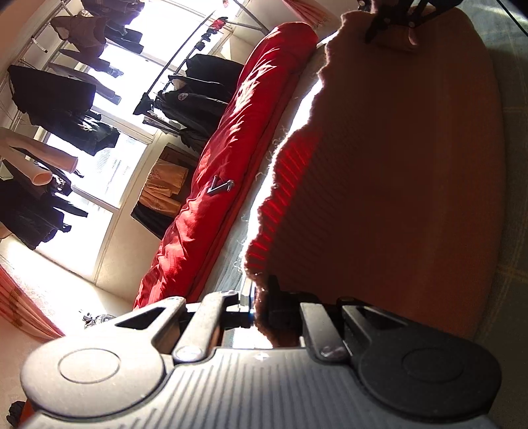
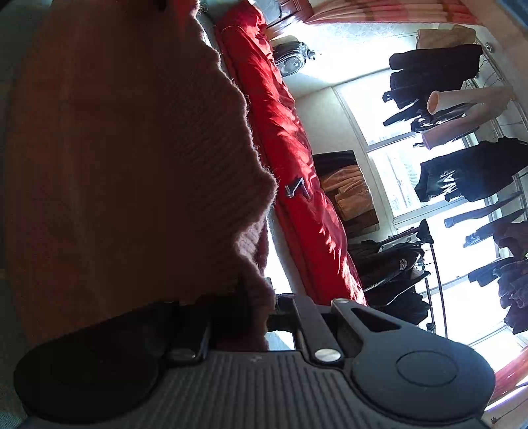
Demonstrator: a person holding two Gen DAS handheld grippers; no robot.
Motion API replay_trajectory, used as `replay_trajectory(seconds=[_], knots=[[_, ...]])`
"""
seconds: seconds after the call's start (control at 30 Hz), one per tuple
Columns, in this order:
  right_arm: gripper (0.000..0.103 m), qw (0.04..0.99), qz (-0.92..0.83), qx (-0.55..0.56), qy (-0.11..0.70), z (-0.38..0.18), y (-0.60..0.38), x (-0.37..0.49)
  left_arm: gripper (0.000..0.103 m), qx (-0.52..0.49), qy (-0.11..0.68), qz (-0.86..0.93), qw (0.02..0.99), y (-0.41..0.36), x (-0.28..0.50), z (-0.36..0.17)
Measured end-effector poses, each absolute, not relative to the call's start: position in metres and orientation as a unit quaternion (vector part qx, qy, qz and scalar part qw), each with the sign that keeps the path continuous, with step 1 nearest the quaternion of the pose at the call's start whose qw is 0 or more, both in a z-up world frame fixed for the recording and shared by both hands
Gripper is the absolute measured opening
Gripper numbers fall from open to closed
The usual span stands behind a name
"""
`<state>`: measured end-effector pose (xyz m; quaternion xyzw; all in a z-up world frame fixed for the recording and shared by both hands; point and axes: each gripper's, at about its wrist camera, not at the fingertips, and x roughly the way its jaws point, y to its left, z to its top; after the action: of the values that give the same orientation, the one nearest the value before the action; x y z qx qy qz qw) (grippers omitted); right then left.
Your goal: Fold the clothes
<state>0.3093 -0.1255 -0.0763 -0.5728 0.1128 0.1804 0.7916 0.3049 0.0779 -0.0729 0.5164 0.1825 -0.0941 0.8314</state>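
A rust-pink ribbed knit sweater (image 1: pixel 396 165) hangs stretched in the air between my two grippers, its fuzzy edge lit from behind by the window. My left gripper (image 1: pixel 260 310) is shut on the sweater's edge at the bottom of the left wrist view. At the top of that view, the right gripper (image 1: pixel 392 19) pinches the far end of the same edge. In the right wrist view the sweater (image 2: pixel 115 165) fills the left half, and my right gripper (image 2: pixel 260 307) is shut on its edge. The knit hides the fingertips of both grippers.
A long red quilt (image 1: pixel 231 158) (image 2: pixel 290 148) lies rolled along the bed's far side. A grey-green checked bedsheet (image 1: pixel 514 132) is beneath the sweater. Beyond, dark clothes hang on racks (image 2: pixel 462 178) by a bright window, and folded orange fabric (image 1: pixel 165 184) rests on a box.
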Motion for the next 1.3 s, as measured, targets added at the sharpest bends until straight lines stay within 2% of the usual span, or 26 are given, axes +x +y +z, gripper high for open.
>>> replay_trajectory(seconds=[0.37, 0.73, 0.8, 0.83, 0.9, 0.93, 1.0, 1.03, 1.1, 1.13, 1.17, 1.23, 1.3], knots=[[0.008, 0.800, 0.153, -0.566, 0.125, -0.088, -0.110, 0.379, 0.005, 0.496, 0.195, -0.077, 0.843, 0.084, 0.367, -0.085], [0.009, 0.800, 0.158, -0.550, 0.180, -0.107, -0.093, 0.439, 0.006, 0.472, 0.237, -0.076, 0.846, 0.089, 0.399, -0.113], [0.009, 0.799, 0.161, -0.546, 0.193, -0.112, -0.091, 0.445, 0.008, 0.465, 0.244, -0.074, 0.848, 0.087, 0.397, -0.119], [0.010, 0.798, 0.160, -0.546, 0.197, -0.115, -0.089, 0.447, 0.016, 0.461, 0.247, -0.072, 0.849, 0.087, 0.396, -0.123], [0.012, 0.801, 0.159, -0.543, 0.198, -0.117, -0.087, 0.450, 0.016, 0.454, 0.254, -0.070, 0.851, 0.085, 0.394, -0.129], [0.014, 0.802, 0.158, -0.542, 0.198, -0.118, -0.086, 0.452, 0.016, 0.451, 0.254, -0.071, 0.853, 0.084, 0.394, -0.127], [0.031, 0.805, 0.150, -0.542, 0.189, -0.115, -0.084, 0.452, 0.016, 0.447, 0.249, -0.074, 0.856, 0.082, 0.395, -0.119], [0.050, 0.808, 0.144, -0.544, 0.177, -0.112, -0.084, 0.450, 0.016, 0.446, 0.244, -0.076, 0.858, 0.081, 0.398, -0.114], [0.076, 0.815, 0.147, -0.537, 0.161, -0.103, -0.087, 0.446, 0.021, 0.432, 0.232, -0.086, 0.867, 0.084, 0.396, -0.101], [0.079, 0.819, 0.153, -0.529, 0.162, -0.098, -0.090, 0.443, 0.030, 0.424, 0.225, -0.091, 0.872, 0.085, 0.394, -0.094], [0.079, 0.823, 0.159, -0.521, 0.163, -0.093, -0.092, 0.440, 0.043, 0.416, 0.219, -0.097, 0.877, 0.086, 0.392, -0.087], [0.079, 0.831, 0.164, -0.504, 0.169, -0.086, -0.100, 0.430, 0.053, 0.409, 0.200, -0.102, 0.884, 0.091, 0.378, -0.075], [0.079, 0.840, 0.169, -0.483, 0.178, -0.078, -0.111, 0.422, 0.053, 0.402, 0.191, -0.102, 0.890, 0.097, 0.362, -0.068]])
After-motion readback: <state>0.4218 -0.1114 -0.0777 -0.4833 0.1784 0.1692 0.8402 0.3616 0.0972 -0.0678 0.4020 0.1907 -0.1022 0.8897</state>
